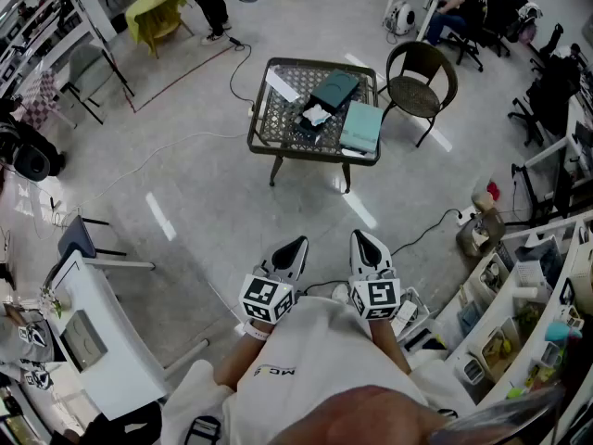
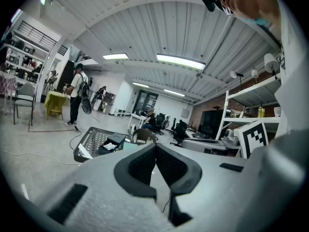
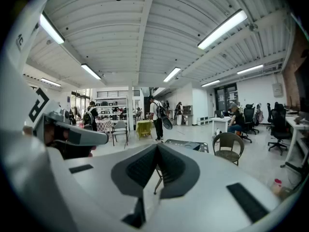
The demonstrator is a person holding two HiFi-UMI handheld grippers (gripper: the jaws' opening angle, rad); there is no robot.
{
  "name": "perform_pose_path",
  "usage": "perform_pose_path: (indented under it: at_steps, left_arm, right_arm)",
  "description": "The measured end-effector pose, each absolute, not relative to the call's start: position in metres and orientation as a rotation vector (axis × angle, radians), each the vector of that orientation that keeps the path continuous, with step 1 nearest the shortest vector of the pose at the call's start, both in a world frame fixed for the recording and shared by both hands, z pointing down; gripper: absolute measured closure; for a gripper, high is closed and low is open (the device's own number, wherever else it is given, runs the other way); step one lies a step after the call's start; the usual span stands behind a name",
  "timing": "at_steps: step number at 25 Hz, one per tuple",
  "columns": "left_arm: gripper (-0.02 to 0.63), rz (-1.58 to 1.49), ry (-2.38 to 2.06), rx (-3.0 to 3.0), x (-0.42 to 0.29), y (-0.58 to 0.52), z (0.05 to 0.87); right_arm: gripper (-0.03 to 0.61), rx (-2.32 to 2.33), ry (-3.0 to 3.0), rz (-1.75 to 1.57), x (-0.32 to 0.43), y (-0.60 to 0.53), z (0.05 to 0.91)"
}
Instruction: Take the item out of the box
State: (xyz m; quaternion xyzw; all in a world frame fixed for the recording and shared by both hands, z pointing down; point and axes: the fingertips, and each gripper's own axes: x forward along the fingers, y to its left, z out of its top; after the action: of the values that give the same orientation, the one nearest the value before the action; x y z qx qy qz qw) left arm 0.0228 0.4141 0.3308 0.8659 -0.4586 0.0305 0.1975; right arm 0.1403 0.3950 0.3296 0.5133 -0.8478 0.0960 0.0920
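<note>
Well ahead across open floor, mesh table (image 1: 262, 143) carrying the box (image 1: 308, 126), chair (image 1: 419, 83) just beside it, white cable (image 1: 182, 143) on floor, left gripper (image 1: 297, 246) and right gripper (image 1: 362, 238) both closed, empty.

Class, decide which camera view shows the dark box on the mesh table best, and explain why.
The head view: it looks down into the box, showing something white inside. The left gripper view shows the box small and side-on. The right gripper view catches only the table edge-on.

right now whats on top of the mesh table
An open dark box holding something white, a dark teal flat piece, a pale teal box, a white sheet; beneath the white thing is covered.
</note>
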Motion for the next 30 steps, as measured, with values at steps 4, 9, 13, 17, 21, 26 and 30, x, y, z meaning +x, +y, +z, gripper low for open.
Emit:
perform_pose_path:
  at_steps: [4,9,13,17,21,26,30]
  left_arm:
    - [0.589,0.064,-1.335,2.496,0.025,0.397,0.315]
    - [0.589,0.02,-1.399,2.431,-0.015,0.405,0.319]
    - [0.589,-0.002,-1.389,2.45,-0.042,0.415,0.317]
    - [0.589,0.01,-1.37,2.477,-0.058,0.412,0.317]
    - [0.589,0.036,-1.352,2.448,-0.065,0.405,0.324]
    - [0.589,0.05,-1.347,2.434,-0.071,0.375,0.328]
    - [0.589,0.093,-1.334,2.41,-0.079,0.337,0.341]
  right_arm:
    - [0.563,1.531,-2.522,0.273,0.146,0.372,0.334]
    - [0.563,1.477,-2.521,0.157,0.118,0.375,0.33]
    - [0.561,1.496,-2.589,0.167,0.091,0.383,0.324]
    - [0.563,1.48,-2.576,0.046,0.075,0.384,0.32]
    - [0.563,1.46,-2.587,0.09,0.066,0.379,0.327]
    - [0.565,1.423,-2.62,0.124,0.046,0.339,0.335]
    - [0.563,1.468,-2.63,0.176,0.041,0.294,0.344]
